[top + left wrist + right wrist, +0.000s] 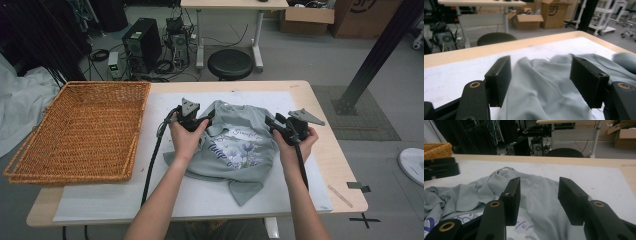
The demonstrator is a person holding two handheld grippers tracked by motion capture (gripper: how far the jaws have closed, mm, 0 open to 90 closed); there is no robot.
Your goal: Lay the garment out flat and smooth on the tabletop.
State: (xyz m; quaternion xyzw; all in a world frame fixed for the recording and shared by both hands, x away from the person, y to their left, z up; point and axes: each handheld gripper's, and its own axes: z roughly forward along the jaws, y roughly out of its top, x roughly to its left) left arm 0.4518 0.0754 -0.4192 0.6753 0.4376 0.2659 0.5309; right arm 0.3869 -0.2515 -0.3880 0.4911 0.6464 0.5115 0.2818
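Note:
A grey-green T-shirt [240, 150] with a purple flower print lies crumpled on the white mat [200, 195], collar toward the far edge. My left gripper [207, 117] sits at the shirt's left shoulder. In the left gripper view its jaws [540, 65] stand open, with a ridge of the shirt's cloth [549, 87] lying loose between them and touching neither pad. My right gripper [271, 123] hovers at the shirt's right side. Its jaws [540, 183] are open above the shirt's chest [536, 195], just below the collar, and hold nothing. The left gripper [439, 168] appears at the left edge of the right gripper view.
A large wicker basket [80, 130] rests on the table's left end and overhangs it. Beyond the far edge stand a black stool [230, 64], a computer tower [142, 42] with cables and a second table. A slanted black post [375, 55] rises at the right.

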